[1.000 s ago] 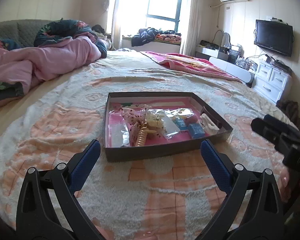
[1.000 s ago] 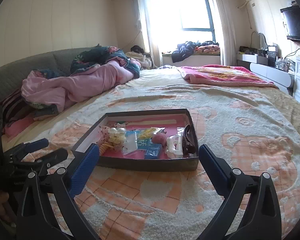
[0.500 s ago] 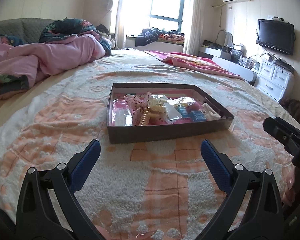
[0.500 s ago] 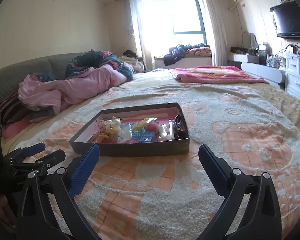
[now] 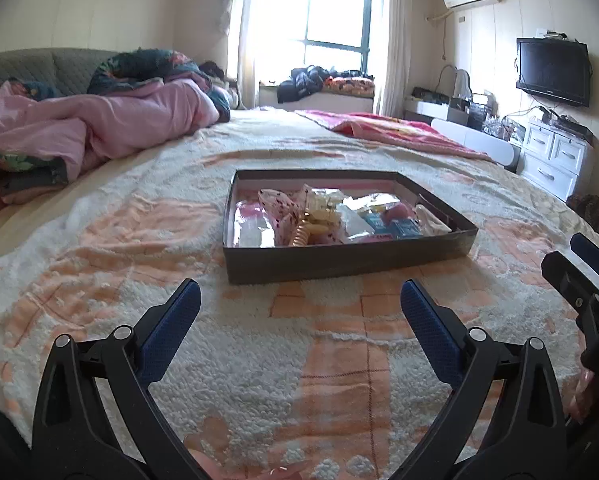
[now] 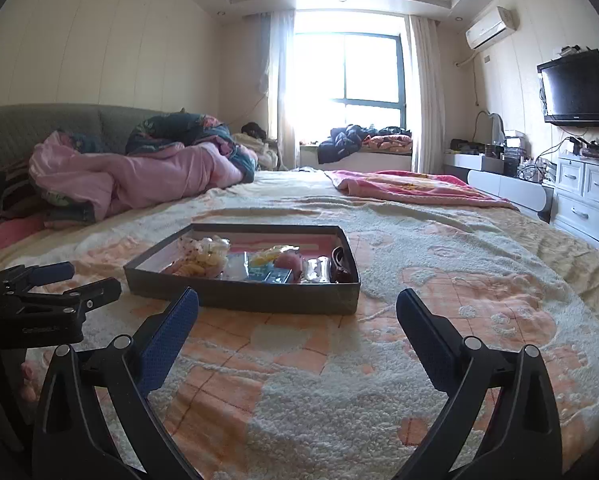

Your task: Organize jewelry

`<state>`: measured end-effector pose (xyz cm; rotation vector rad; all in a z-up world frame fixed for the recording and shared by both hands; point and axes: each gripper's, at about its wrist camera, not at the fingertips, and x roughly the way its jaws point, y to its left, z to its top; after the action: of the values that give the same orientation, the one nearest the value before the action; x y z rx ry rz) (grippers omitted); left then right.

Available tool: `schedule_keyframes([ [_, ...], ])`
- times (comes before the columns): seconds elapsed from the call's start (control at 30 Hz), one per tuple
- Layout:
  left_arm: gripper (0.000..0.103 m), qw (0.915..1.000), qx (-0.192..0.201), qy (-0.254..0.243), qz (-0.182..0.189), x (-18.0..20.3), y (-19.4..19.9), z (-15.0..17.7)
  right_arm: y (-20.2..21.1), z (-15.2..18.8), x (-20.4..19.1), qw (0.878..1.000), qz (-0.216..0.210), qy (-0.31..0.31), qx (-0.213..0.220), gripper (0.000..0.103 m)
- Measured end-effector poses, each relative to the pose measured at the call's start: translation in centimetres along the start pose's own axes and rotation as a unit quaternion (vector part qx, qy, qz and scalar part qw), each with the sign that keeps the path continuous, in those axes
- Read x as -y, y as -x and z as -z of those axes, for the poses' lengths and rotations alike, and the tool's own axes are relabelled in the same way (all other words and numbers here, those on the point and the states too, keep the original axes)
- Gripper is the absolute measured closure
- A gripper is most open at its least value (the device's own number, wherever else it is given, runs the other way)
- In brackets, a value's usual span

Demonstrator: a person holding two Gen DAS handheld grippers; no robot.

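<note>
While both cameras face the dark tray [image 5: 339,262] resting on the bed's fleecy blanket [image 5: 331,360], each gives me something the other lacks. From the left wrist I can see a gold spiral hair tie [image 5: 301,234] and clear packets [image 5: 251,228] near the tray's front wall; from the right wrist I see a dark brown piece [image 6: 339,264] tucked against its right wall, which the left view hides. My left gripper [image 5: 299,316] hangs low over the blanket just short of the tray, fingers spread wide, nothing between them. My right gripper [image 6: 297,320] sits level beside it, also spread and empty, aimed at the tray's near right corner. Neither touches the tray.
</note>
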<state>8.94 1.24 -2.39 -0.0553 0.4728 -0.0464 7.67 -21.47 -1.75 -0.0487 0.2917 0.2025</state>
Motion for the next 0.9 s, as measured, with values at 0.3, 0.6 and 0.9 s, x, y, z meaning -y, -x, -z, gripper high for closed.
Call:
schedule_keyframes([
  [0.3,0.011,1.0,0.004,-0.003,-0.004,0.1,-0.4,0.4,-1.4,1.0,0.9,1.0,0.006,-0.021,-0.019,0.006],
  [0.6,0.011,1.0,0.004,0.001,-0.004,0.2,-0.3,0.6,-1.5,1.2,0.9,1.0,0.004,-0.022,-0.021,0.006],
  [0.9,0.011,1.0,0.007,0.002,-0.002,0.1,-0.2,0.4,-1.4,1.2,1.0,1.0,0.006,-0.023,-0.016,0.006],
])
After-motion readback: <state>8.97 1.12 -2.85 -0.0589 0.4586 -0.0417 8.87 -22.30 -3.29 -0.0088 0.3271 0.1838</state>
